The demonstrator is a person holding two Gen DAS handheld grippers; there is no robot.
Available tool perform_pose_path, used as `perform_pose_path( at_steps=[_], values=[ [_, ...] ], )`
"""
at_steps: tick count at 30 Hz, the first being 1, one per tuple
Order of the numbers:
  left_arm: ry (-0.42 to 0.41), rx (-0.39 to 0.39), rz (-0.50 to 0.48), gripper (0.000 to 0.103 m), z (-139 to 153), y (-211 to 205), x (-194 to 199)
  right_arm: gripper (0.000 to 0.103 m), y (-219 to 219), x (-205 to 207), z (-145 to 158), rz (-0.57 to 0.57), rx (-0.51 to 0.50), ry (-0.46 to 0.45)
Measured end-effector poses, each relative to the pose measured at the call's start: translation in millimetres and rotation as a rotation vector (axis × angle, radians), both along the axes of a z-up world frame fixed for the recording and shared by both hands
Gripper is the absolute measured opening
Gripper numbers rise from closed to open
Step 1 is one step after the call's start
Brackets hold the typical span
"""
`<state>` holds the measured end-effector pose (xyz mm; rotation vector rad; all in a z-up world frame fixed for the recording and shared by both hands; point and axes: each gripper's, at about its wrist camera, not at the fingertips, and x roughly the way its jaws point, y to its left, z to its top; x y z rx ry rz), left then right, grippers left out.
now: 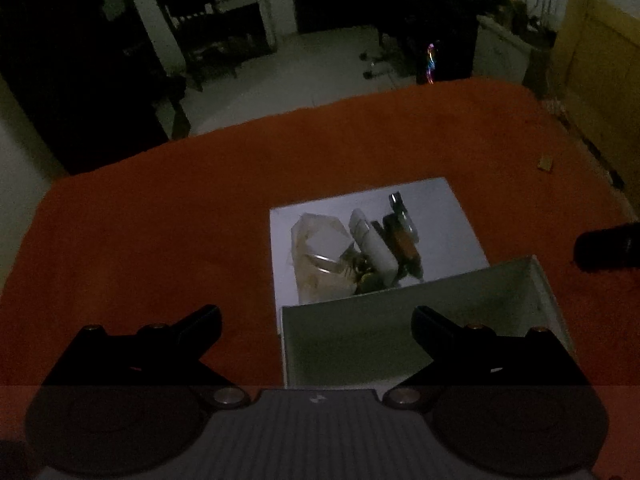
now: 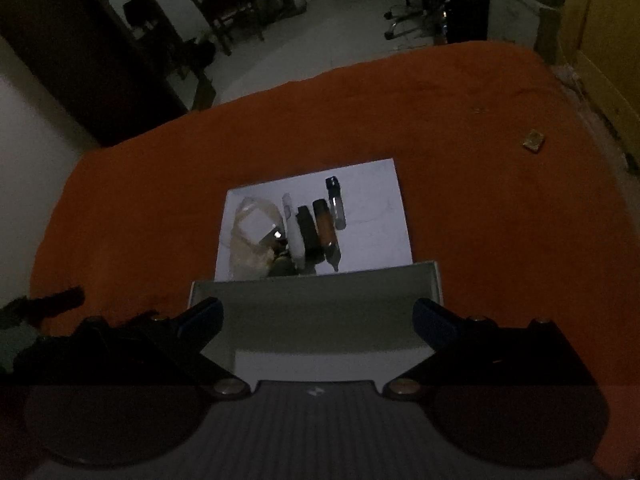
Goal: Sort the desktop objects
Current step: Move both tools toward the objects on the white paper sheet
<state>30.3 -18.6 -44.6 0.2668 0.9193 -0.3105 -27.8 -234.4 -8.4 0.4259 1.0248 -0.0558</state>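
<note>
A white sheet (image 1: 452, 224) (image 2: 376, 208) lies on the orange tablecloth with a cluster of small objects on it: a clear plastic bag (image 1: 316, 252) (image 2: 254, 236), a white stick (image 1: 374, 246) (image 2: 294, 236), a black piece (image 2: 309, 232), an amber tube (image 1: 406, 246) (image 2: 325, 228) and a clear vial with a black cap (image 2: 336, 202). An open grey box (image 1: 400, 332) (image 2: 316, 316) stands just in front of the sheet. My left gripper (image 1: 316, 320) is open, above the box's left edge. My right gripper (image 2: 318, 314) is open over the box. Neither holds anything.
The orange cloth (image 1: 160, 220) (image 2: 500, 200) covers the table. A small tan block (image 1: 545, 163) (image 2: 533, 141) lies far right. The other gripper's dark tip shows at right (image 1: 608, 246) and at left (image 2: 52, 300). Chairs and furniture stand beyond the far edge in a dim room.
</note>
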Motion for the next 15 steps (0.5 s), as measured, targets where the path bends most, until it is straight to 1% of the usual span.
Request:
perform_pose_path(
  at_steps=[4,11,15],
  values=[
    [-0.015,-0.017,0.008,0.103,-6.3,-0.7,18.7,0.103,-0.5,20.6,-10.9,0.016,-0.033,-0.021],
    [0.037,0.01,0.036,0.103,-24.1,-3.8,54.7,0.103,3.9,62.4,-31.3,0.061,-0.062,-0.024],
    [0.048,0.025,0.053,0.103,-35.3,-9.0,77.7,0.103,-0.3,89.7,-47.4,0.079,-0.072,0.018]
  ],
)
